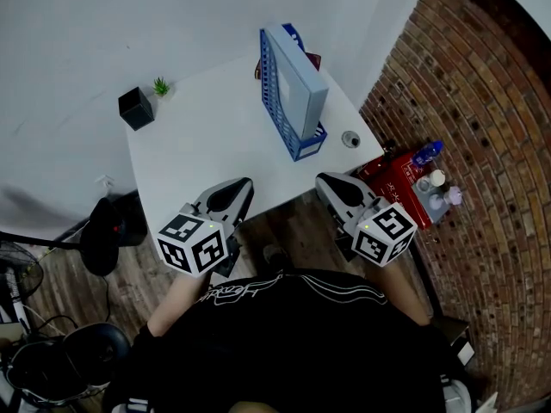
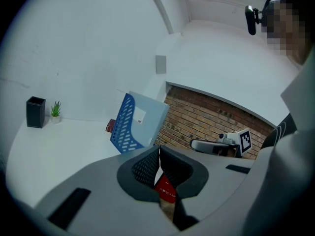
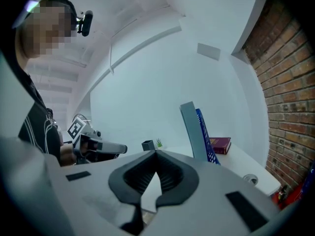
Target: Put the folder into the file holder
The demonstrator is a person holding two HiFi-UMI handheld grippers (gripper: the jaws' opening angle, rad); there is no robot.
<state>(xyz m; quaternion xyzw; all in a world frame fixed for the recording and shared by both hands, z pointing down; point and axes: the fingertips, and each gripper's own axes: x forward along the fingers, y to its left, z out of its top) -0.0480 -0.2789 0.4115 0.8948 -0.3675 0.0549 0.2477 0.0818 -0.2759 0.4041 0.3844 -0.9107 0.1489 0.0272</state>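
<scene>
Both claws, the left claw [image 1: 244, 186] and the right claw [image 1: 322, 181], are pinched shut on nothing and hang at the near edge of the table [image 1: 207, 144]. Across bare tabletop, the folder [image 1: 306, 80] already stands in the blue file holder [image 1: 277, 101]. So the job looks done, and only drawing back remains, with free room toward the person.

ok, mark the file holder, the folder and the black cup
file holder [image 1: 276, 93], head view, on its blue mesh side
folder [image 1: 308, 93], head view, on its grey cover
black cup [image 1: 136, 108], head view, on its front wall
</scene>
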